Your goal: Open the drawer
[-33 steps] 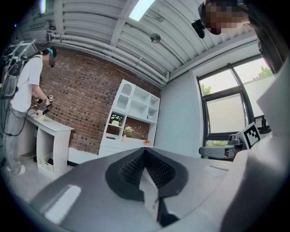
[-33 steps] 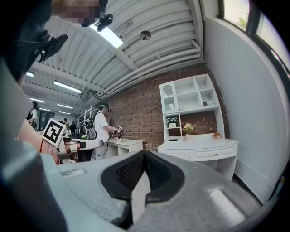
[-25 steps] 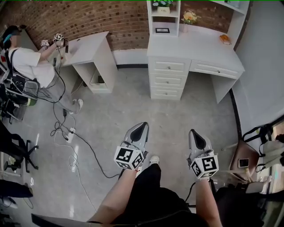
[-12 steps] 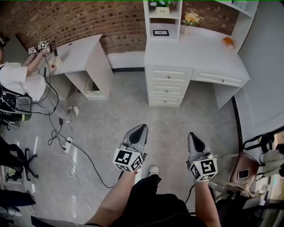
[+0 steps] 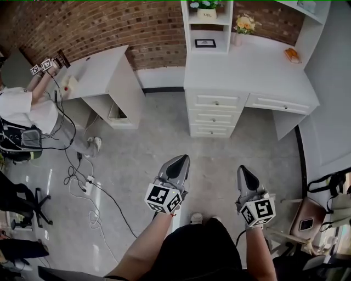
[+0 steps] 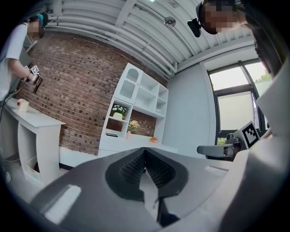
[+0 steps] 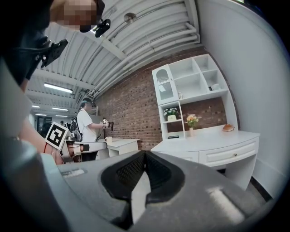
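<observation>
Below the head camera, the left tongs [image 5: 181,159] and the right tongs [image 5: 242,169] hang well apart from the white wooden desk drawers [image 5: 216,101]; I judge this the approach step. Left gripper view: clenched, empty. Right gripper view: clenched, empty. The next move calls for reaching one drawer front and unclenching.

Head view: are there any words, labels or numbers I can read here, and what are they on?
Nothing is legible.
Framed sign on the shelf: too small to read.
Plant pot label: blurred.
Marker cubes on the left hand-held gripper and right hand-held gripper: square patterns, no letters.
</observation>
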